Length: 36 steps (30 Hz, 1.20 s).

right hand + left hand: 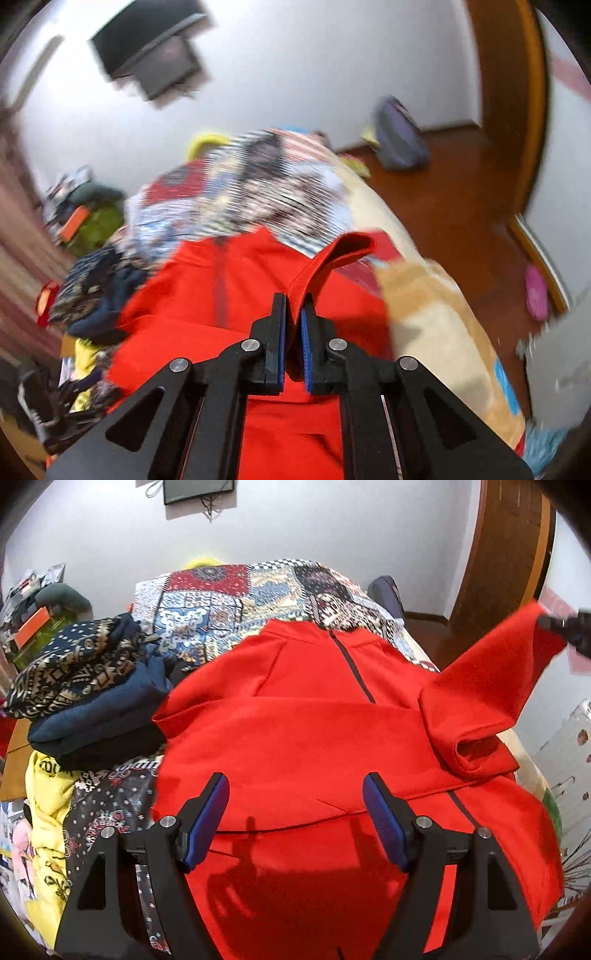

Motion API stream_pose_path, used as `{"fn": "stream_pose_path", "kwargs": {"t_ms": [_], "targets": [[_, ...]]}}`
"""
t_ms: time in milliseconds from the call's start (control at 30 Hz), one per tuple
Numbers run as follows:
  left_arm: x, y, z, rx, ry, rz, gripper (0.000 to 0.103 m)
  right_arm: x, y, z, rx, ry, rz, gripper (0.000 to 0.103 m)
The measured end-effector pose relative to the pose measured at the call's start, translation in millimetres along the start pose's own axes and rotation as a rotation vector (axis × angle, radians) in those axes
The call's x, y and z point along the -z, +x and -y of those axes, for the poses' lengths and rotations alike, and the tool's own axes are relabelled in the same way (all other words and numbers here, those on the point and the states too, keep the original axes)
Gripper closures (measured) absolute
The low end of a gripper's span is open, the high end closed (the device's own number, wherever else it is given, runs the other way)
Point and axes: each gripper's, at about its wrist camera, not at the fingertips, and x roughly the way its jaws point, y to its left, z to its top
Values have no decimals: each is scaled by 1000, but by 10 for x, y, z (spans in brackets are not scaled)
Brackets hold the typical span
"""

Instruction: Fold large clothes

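A large red zip-up jacket [295,723] lies front up on a patchwork-covered bed [221,602], its left sleeve folded across the chest. My left gripper [295,794] is open and empty just above the jacket's lower half. My right gripper [294,314] is shut on the cuff of the red right sleeve [332,258] and holds it raised off the bed. In the left wrist view the raised sleeve [491,672] stretches up to the right gripper [561,626] at the right edge. The right wrist view is blurred by motion.
A stack of folded dark blue and patterned clothes [85,686] sits on the bed left of the jacket. Yellow cloth [48,805] lies at the bed's left edge. A grey bag [399,136] stands on the wooden floor by a brown door [506,546].
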Motion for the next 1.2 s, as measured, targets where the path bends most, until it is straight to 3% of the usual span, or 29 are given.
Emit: {"fn": "stream_pose_path", "kwargs": {"t_ms": [300,433,533,733,833,967,1000,1200], "targets": [[17,-287,-445,-13,-90,63,29,-61,312,-1528,-200,-255,-28,100],[97,-360,-705,-24,-140,62,29,133,654,-1975,-240,-331,-97,100],[171,-364,-872,-25,-168,41,29,317,795,-2061,-249,-358,-142,99],[218,-250,-936,15,-196,-6,29,467,868,-1804,-142,-337,-178,99],[171,-173,-805,57,-186,-18,29,507,853,-1464,-76,-305,-202,92],[70,-48,-512,124,-168,-48,29,530,767,-1066,6,-258,-193,65],[44,-17,-441,138,-163,-56,29,553,728,-934,41,-251,-177,62],[-101,153,131,223,-109,-106,29,725,585,-332,141,-214,-188,62]]}}
